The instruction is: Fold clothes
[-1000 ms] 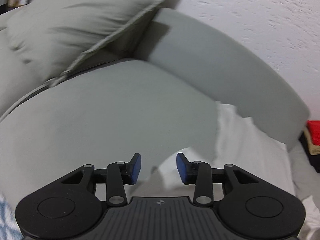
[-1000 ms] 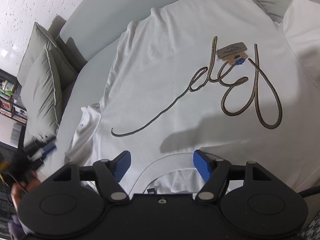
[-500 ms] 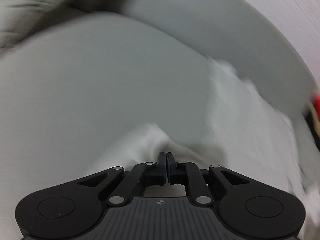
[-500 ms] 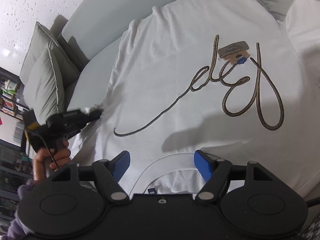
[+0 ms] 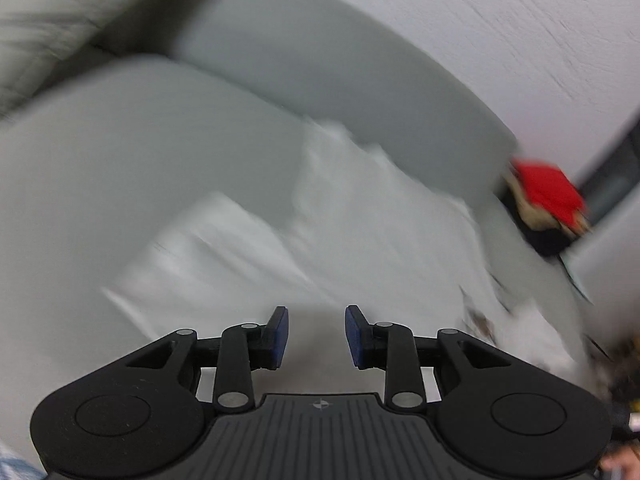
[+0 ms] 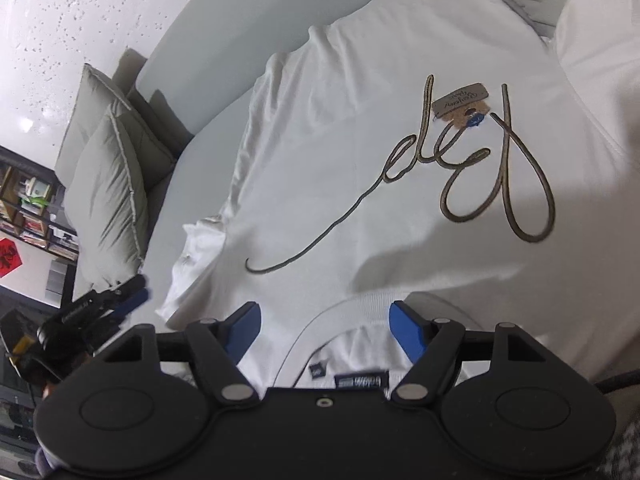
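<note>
A white T-shirt (image 6: 380, 128) with a looping gold script and a brown hang tag (image 6: 460, 100) lies spread on a grey sofa seat. My right gripper (image 6: 325, 330) is open and empty, hovering over the shirt's collar (image 6: 344, 308). My left gripper (image 5: 316, 336) is open and empty over the shirt's left sleeve (image 5: 224, 248); this view is blurred by motion. The left gripper also shows in the right wrist view (image 6: 132, 300), just left of the crumpled sleeve (image 6: 196, 256).
Grey cushions (image 6: 108, 200) lean against the sofa back (image 6: 192, 60) at the left. A white pillow (image 6: 592, 28) lies at the far right. A red object (image 5: 548, 192) sits past the sofa's end. A bookshelf (image 6: 28, 208) stands far left.
My left gripper had shut on the sleeve half a second ago; now it is open and drawn back, with the sleeve lying flatter. My right gripper has barely moved.
</note>
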